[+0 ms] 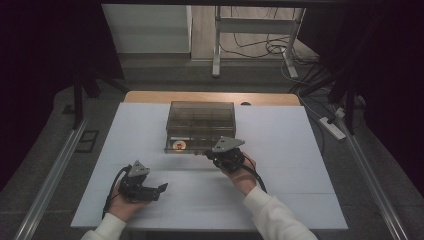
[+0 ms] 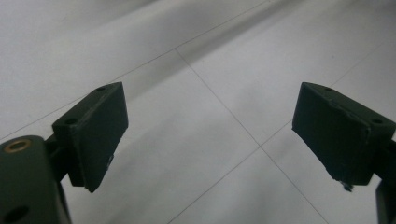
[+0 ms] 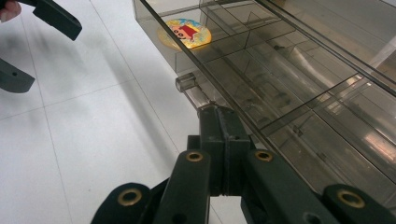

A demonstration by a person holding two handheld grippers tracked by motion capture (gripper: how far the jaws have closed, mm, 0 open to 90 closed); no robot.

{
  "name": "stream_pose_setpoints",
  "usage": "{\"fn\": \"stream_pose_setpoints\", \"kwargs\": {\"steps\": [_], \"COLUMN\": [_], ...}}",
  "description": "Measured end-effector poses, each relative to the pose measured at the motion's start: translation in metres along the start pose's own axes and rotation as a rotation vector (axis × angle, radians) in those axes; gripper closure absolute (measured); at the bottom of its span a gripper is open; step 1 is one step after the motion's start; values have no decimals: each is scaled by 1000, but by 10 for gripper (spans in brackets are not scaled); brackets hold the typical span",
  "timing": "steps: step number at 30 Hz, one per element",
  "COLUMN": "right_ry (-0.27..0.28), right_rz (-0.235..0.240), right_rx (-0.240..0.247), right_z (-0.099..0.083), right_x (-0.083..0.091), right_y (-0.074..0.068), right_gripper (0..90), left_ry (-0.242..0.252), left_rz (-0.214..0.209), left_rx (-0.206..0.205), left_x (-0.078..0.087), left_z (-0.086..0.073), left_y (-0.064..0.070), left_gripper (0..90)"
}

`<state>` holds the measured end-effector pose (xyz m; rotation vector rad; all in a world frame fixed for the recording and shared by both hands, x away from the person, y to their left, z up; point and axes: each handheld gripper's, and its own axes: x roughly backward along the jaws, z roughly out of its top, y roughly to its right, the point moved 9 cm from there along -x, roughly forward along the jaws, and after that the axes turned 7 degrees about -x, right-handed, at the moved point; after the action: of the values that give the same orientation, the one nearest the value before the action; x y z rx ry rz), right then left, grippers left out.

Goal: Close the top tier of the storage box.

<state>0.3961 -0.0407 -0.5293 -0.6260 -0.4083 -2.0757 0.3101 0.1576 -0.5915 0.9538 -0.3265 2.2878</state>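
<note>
Risk first: right gripper (image 1: 214, 155) is sitting at the front edge of the clear plastic box (image 1: 201, 125) with its jaws pressed together, apparently pinching a small clear latch tab (image 3: 205, 100) on the front wall, though the exact contact is partly hidden behind the jaws. If the pull goes upward too fast, the light box is likely lifting or sliding across the counter (image 1: 300, 150) instead of the lid popping, since nothing is holding it down. Thin tab could also be slipping out of the narrow bite, or bending. Left gripper (image 1: 161, 189) is hovering well apart from the box, low over the bare white surface near the person's side, jaws spread wide and holding nothing, so it is not bracing anything. Box is sitting near the middle of the counter, toward the far side, lid looking closed, with inner dividers and a round yellow sticker (image 3: 183, 32) showing toward the front left corner. Its long axis is running left to right across the counter, front latch side facing the person.
</note>
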Motion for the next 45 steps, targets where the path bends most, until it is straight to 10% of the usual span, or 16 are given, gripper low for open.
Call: {"fn": "stream_pose_setpoints", "kwargs": {"steps": [45], "right_ry": [21], "right_rz": [-58], "right_rx": [-35], "right_z": [7], "right_x": [-14], "right_y": [29], "right_gripper": [892], "left_ry": [-1], "left_rz": [4], "left_rx": [1], "left_x": [0], "left_z": [-1], "left_y": [-1], "left_gripper": [110]}}
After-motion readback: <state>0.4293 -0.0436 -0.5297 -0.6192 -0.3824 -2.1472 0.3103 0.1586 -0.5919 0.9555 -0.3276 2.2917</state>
